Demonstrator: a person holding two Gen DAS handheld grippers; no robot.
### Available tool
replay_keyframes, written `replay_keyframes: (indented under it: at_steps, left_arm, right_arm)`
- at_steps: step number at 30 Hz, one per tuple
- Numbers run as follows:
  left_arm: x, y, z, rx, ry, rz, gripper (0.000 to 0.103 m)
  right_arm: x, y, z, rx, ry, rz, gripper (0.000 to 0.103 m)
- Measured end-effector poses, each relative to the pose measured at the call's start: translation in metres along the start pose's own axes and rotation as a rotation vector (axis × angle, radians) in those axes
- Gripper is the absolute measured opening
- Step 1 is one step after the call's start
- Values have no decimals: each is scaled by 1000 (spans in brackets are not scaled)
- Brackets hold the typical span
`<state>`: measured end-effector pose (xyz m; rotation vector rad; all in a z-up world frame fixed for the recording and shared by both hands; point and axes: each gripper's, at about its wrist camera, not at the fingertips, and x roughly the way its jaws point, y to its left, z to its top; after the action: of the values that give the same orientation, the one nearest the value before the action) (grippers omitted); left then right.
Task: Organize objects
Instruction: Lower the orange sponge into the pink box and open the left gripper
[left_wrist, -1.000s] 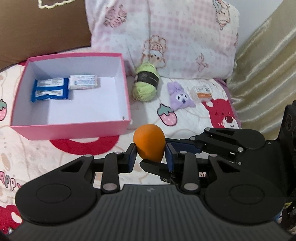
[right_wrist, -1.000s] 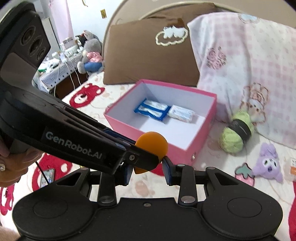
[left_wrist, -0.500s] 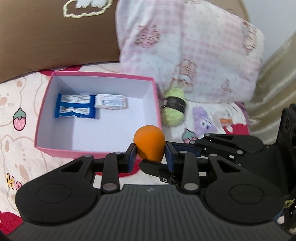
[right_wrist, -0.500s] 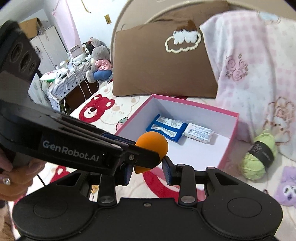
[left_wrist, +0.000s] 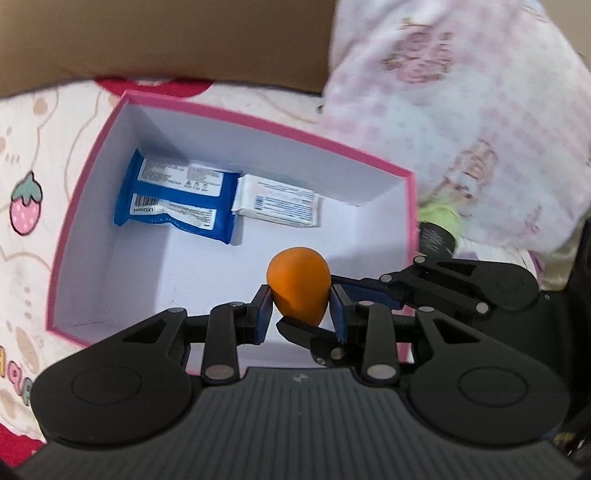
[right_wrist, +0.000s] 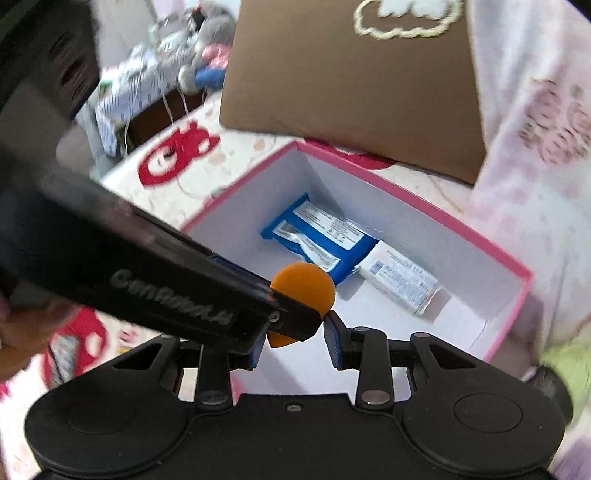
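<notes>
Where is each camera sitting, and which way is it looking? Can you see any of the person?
Left wrist: sits on the left claw, looking down into the pink box; the right claw reaches in from the right.
Right wrist: sits on the right claw, facing the box and brown pillow; the left claw's arm crosses it, a blurry hand at the left edge.
Both show the orange egg-shaped toy, the blue packet and the white packet.

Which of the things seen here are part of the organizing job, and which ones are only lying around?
Part of the job:
- orange egg-shaped sponge, gripped by the left gripper with the right gripper around it too
- pink box
- blue packets and white packet inside it

Lying around:
- brown pillow
- pink checked pillow
- green yarn ball
</notes>
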<state>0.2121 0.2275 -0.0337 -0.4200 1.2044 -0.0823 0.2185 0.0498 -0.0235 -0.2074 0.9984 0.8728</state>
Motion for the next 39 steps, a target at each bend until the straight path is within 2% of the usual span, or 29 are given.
replay_keyframes:
  at_steps: [9,15,19,24,29,30,31,34,35,37,39]
  left_arm:
    - [54,36,19,-122,41,-15,32]
    - [78,43,26,-138,33,-18,32]
    - [92,47,30,-187,53,-27,32]
    - [103,36,29,-148,44,-18,32]
    - [110,35,28,-178,41,-9,31]
    - [110,36,28,-186,36,-5,31]
    - [110,36,28,-192,29,5,31]
    - [111,40,30,-233,20,3,31]
    - [112,40,31,-243,20,1,31]
    - [113,38,30,-244,14,6,31]
    - [113,38,30,-250,11,2,31]
  right_arm:
    - [57,-14,17,-129,122,-36,38]
    - [78,-26,21,-170,161,-48,38]
    - [88,-30,21,-214,205,-59,38]
    - [90,-33,15,-247,222,-101,38]
    - [90,-35,9,-262,220,-116,38]
    - [90,-34,9,-270,216,-122,40]
    - [89,-32,8,-286,213,-131,45]
    - [85,-26,4,-335,197,-130,47]
    - [84,-25,3,-339,195,-133,46]
    - [84,-25,0,-340,184,-170,33]
    - [83,-27,-1,-320,178,-191,31]
